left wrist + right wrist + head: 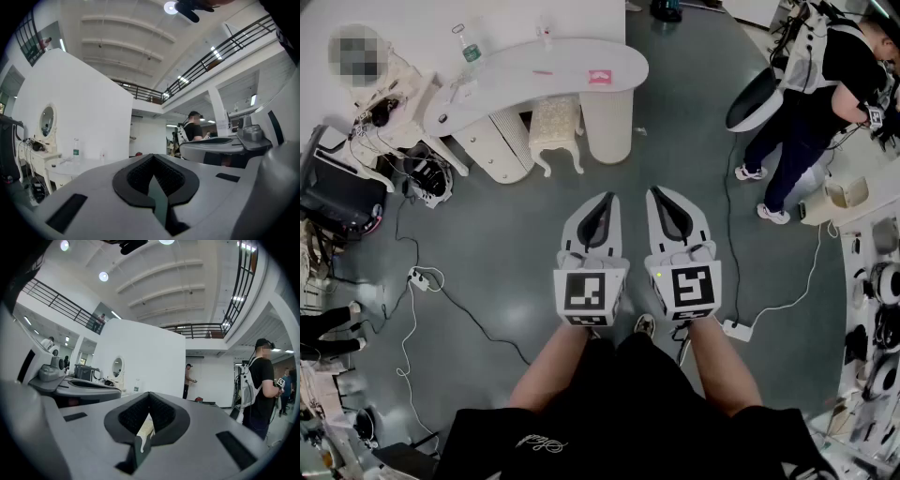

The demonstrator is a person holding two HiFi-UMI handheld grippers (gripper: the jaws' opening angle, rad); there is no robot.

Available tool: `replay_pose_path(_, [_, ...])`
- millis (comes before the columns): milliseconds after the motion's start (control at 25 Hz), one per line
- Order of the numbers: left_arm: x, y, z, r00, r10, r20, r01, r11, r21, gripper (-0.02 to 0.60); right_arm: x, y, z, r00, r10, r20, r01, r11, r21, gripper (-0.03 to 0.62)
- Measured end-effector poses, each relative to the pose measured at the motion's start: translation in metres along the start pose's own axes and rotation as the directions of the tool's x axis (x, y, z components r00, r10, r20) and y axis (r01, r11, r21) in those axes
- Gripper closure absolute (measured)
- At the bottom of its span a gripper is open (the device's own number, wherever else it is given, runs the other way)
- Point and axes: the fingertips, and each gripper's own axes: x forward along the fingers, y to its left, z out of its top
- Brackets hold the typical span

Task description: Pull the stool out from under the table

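The room is big and white, with a smooth grey floor (516,234) and a white plug strip with cables (419,277) lying on it. A curved white table (572,66) stands far ahead. The small cream stool with carved legs (555,127) sits tucked under the table, well apart from both grippers. The left gripper (607,199) and right gripper (656,194) are side by side, each with its fingers pressed together and nothing between them. Only the head view shows the floor. The gripper views show the high ribbed ceiling (122,47) and black balcony rails (61,303). The left one shows an oval mirror (47,121).
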Motion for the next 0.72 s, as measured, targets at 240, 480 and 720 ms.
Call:
replay_pose_path(240, [0.007,-0.006,-0.003,1.0,-0.004,-0.01,0.004,1.0,-0.006,0.575,0.0,-0.005,-0.001,1.0,-0.011,0.002,0.011,1.0,0.016,0.588])
replay_pose_path(480, [0.007,-0.021,-0.014,0.999,0.002,-0.04,-0.003,1.0,-0.016,0.575,-0.011,-0.018,-0.011,1.0,-0.012,-0.005,0.012,1.0,0.011,0.588])
replay_pose_path(720, [0.018,-0.035,-0.026,0.993,0.08,-0.082,-0.083,0.996,-0.037,0.575,-0.019,-0.037,-0.03,0.997,0.026,-0.068,-0.024,0.999,0.036,0.588])
